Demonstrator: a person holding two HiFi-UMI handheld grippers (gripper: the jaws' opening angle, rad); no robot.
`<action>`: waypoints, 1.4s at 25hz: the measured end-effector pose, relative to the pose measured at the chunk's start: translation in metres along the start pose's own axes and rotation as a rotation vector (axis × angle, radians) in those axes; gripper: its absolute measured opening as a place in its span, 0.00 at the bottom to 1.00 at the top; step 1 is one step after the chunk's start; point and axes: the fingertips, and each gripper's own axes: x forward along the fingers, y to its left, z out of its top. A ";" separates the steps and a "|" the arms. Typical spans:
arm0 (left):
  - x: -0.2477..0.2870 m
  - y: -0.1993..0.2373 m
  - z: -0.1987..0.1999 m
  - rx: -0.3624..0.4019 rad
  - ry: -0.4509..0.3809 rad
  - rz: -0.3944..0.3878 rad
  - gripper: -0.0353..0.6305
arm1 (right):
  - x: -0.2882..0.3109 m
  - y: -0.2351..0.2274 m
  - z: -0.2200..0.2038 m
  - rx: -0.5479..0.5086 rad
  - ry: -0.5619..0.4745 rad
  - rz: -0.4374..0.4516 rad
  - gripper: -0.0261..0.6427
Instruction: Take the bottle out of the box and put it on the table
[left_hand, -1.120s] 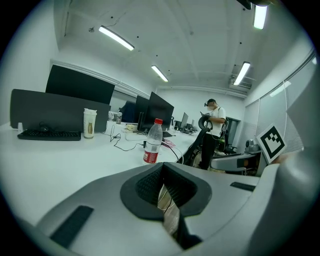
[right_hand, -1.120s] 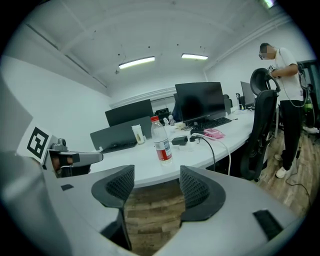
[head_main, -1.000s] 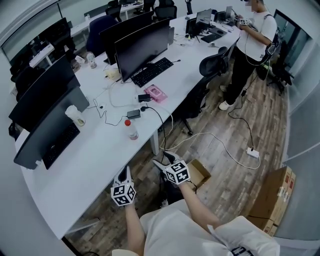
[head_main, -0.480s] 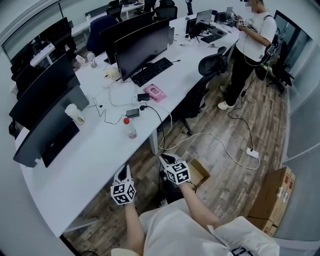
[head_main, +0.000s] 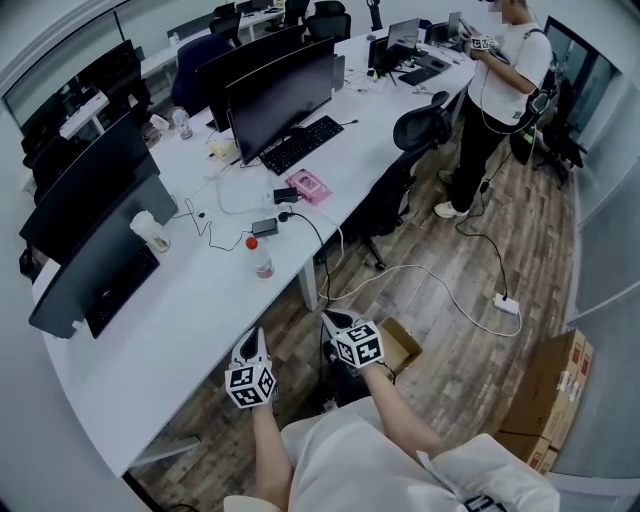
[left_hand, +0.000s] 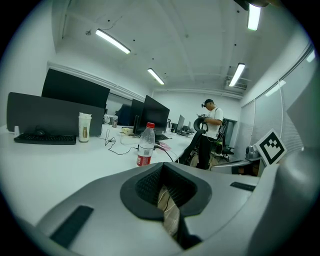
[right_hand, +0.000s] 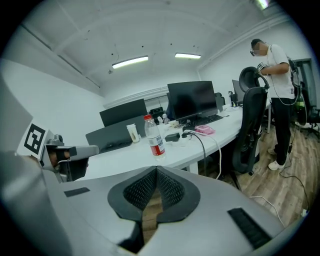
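The bottle (head_main: 260, 258) stands upright on the white table (head_main: 190, 310), red cap on, near a black adapter (head_main: 266, 227) and well apart from both grippers. The cardboard box (head_main: 398, 346) sits on the floor just beside the right gripper (head_main: 336, 321), whose jaws have just closed together on nothing. The left gripper (head_main: 253, 342) has its jaws together too, empty.

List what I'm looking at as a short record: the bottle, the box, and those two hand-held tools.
Bottle: upright on the white table, red cap on
Cardboard box: on the floor, flaps open
Left gripper: jaws together, nothing between them
Right gripper: jaws have just closed, nothing between them
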 end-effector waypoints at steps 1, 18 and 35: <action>0.000 0.000 0.000 0.001 0.000 -0.001 0.08 | 0.000 0.001 0.000 -0.001 0.000 0.006 0.10; 0.005 0.009 0.006 -0.031 -0.008 0.012 0.08 | 0.009 0.000 0.009 0.004 0.020 0.006 0.10; 0.011 0.001 0.001 -0.007 0.010 -0.012 0.08 | 0.008 0.001 0.004 0.002 0.007 0.033 0.10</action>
